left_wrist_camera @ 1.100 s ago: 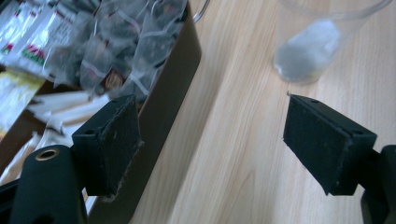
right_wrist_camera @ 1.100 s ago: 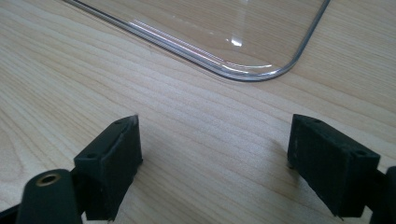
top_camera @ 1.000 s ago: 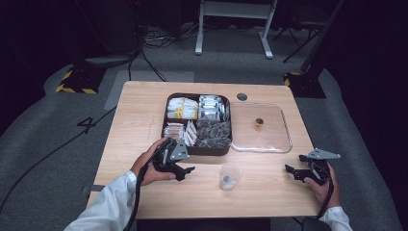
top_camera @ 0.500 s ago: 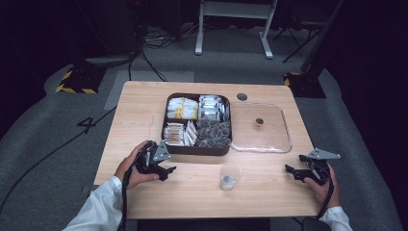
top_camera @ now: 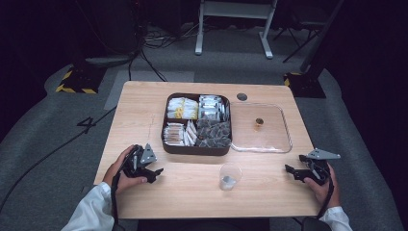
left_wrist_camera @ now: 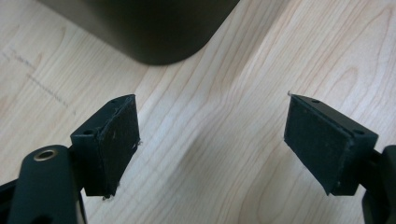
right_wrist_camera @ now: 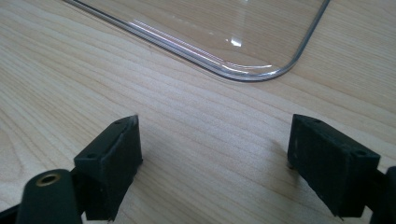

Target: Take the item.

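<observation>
Left gripper point(top_camera: 156, 172) rests at the bench's point(top_camera: 144, 106) 8 o'clock, fingers spread, near the tray point(top_camera: 197, 149). Right gripper point(top_camera: 290, 171) sits at 4 o'clock, fingers spread, empty.

High view overhead, facing forward; gripper views close on table point(top_camera: 144, 103).

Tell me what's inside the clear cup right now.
The cup stands between the two grippers, in front of the dark tray. Something small and pale lies at its bottom. It is too small to tell what it is or whether more lies under it.
</observation>
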Tool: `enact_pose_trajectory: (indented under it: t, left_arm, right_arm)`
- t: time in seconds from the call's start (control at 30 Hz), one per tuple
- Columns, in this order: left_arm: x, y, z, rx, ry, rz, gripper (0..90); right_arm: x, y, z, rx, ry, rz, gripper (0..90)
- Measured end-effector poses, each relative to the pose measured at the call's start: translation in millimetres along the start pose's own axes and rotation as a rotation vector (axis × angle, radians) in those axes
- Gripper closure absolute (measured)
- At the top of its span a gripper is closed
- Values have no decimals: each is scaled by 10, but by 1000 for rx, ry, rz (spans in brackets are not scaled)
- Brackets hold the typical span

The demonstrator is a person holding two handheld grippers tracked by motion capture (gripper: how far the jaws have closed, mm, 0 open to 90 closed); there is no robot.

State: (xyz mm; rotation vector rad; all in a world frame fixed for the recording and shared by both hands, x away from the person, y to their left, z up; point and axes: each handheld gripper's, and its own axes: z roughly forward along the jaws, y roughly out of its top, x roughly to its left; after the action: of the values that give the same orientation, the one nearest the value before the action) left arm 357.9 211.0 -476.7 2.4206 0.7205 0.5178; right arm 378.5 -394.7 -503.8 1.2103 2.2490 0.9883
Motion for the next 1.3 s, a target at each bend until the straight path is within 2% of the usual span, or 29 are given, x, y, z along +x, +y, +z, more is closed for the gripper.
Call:
enact_pose_trajectory:
  t: [0.27,0.43,0.47,0.53,0.57,0.67,0.73,0.8,0.9,0.97,1.0,1.07,1.13,1.3]
  left_arm:
    - [76,-190,-42,-9,-1,-65,182]
    - [112,-291,-53,-19,-24,-109,177]
    - [127,-332,-55,-17,-26,-130,177]
    - [133,-351,-54,-16,-22,-137,177]
    - [149,-394,-58,-21,-28,-157,177]
    - [160,-437,-59,-20,-30,-164,176]
    - [185,-503,-65,-38,-50,-205,175]
    - [197,-524,-69,-43,-55,-210,173]
    - [243,-623,-85,-70,-71,-256,169]
    - [250,-644,-90,-82,-72,-263,165]
    - [261,-673,-101,-96,-77,-284,164]
    - [265,-679,-107,-93,-74,-280,164]
    - [238,-665,-98,-81,-56,-259,158]
    - [234,-662,-97,-80,-51,-264,153]
  right_arm:
    - [2,0,-1,0,-1,-1,179]
    - [3,-1,-2,-1,-2,-3,179]
    - [3,-1,-2,-1,-2,-3,179]
    - [3,-1,-1,-1,-3,-2,179]
    - [3,-1,-1,-1,-2,-3,179]
    - [1,0,-1,0,-1,-1,179]
    - [-1,0,0,0,0,0,179]
    - [-1,0,0,0,0,0,179]
    - [3,-1,-1,-1,-2,-2,181]
    - [2,-1,-1,-1,-1,-3,181]
    - [3,-1,-1,-1,0,-2,181]
    - [2,-1,-1,-1,0,-2,181]
    - [2,-1,-1,-1,-1,-1,181]
    - [0,-1,-1,-1,1,-1,183]
